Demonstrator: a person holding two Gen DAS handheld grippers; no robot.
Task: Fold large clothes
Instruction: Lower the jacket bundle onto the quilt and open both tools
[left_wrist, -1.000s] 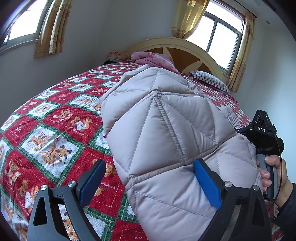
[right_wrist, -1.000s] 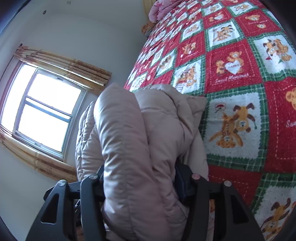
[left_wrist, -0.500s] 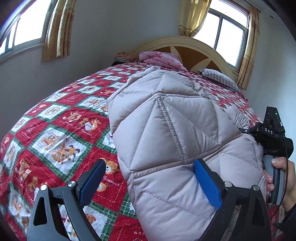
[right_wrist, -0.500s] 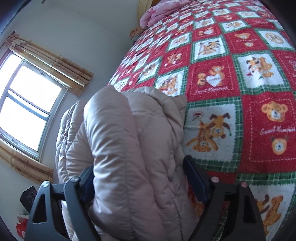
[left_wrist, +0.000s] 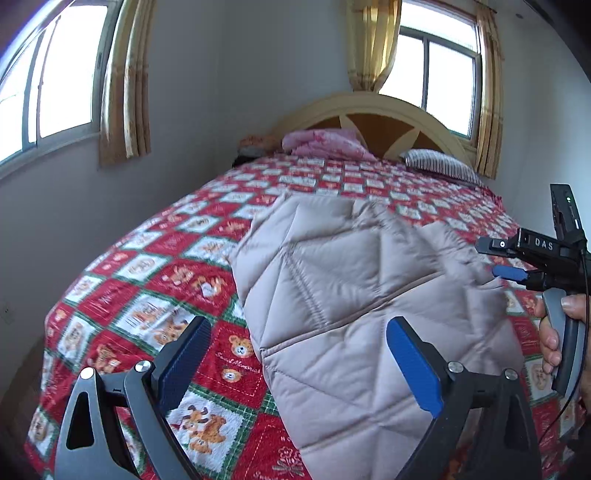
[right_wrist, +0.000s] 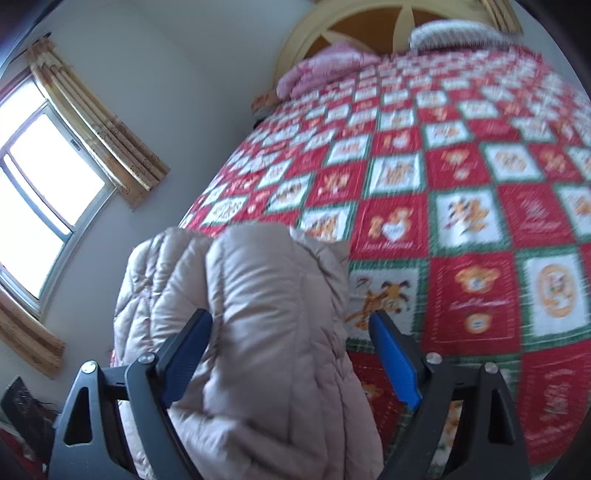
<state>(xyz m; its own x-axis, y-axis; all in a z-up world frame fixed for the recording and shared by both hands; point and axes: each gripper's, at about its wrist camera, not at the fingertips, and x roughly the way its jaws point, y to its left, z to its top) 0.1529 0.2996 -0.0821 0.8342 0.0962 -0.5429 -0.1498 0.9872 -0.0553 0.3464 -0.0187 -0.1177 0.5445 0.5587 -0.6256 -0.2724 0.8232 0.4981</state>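
A puffy beige quilted jacket (left_wrist: 351, 295) lies folded on the red patchwork bedspread (left_wrist: 147, 295). My left gripper (left_wrist: 299, 365) hovers above the jacket's near left edge, open, its blue pads clear of the fabric. In the left wrist view my right gripper (left_wrist: 508, 267) hangs at the jacket's right side, held by a hand (left_wrist: 552, 332). In the right wrist view a thick fold of the jacket (right_wrist: 266, 314) bulges between the wide pads of my right gripper (right_wrist: 290, 358). Its jaws are opening and the pads do not press on the fold.
The bedspread (right_wrist: 480, 221) runs back to a curved wooden headboard (left_wrist: 388, 122), with a pink blanket (left_wrist: 325, 144) and a striped pillow (left_wrist: 439, 164) before it. Curtained windows sit on the left wall (left_wrist: 55, 81) and behind the bed (left_wrist: 443, 74). A wall runs close along the bed's left side.
My right gripper let go of the jacket's fold and spread wide. Both grippers rose and drew back, and the jacket now lies lower and flatter on the bed.
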